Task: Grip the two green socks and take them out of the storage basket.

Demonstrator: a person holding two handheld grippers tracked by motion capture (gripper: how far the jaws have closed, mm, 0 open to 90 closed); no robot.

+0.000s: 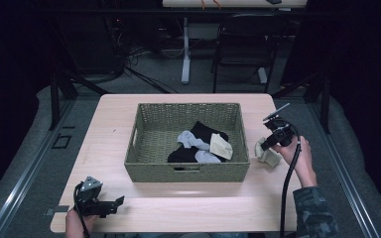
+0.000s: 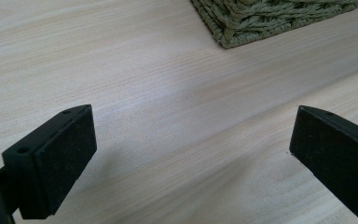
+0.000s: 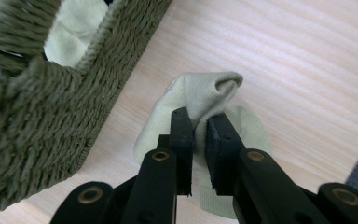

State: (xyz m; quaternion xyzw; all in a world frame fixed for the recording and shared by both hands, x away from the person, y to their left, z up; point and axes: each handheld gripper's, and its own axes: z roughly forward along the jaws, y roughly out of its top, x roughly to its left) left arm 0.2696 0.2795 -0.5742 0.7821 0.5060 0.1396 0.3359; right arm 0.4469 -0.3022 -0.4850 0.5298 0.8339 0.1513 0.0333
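Note:
A pale green sock (image 3: 205, 93) (image 1: 267, 153) lies bunched on the table just right of the woven basket (image 1: 188, 171). My right gripper (image 3: 199, 126) (image 1: 268, 145) is shut on a fold of that sock, low over the tabletop. The basket (image 3: 32, 107) holds black, grey and one more pale green sock (image 1: 222, 147). My left gripper (image 2: 191, 149) (image 1: 115, 203) rests near the table's front left corner, jaws wide open over bare wood, nothing between them.
The light wooden table (image 1: 114, 129) has free room left of the basket and along the front edge. The basket's corner (image 2: 261, 23) lies ahead of the left gripper. A black folding chair (image 1: 243, 44) and a table leg stand beyond the far edge.

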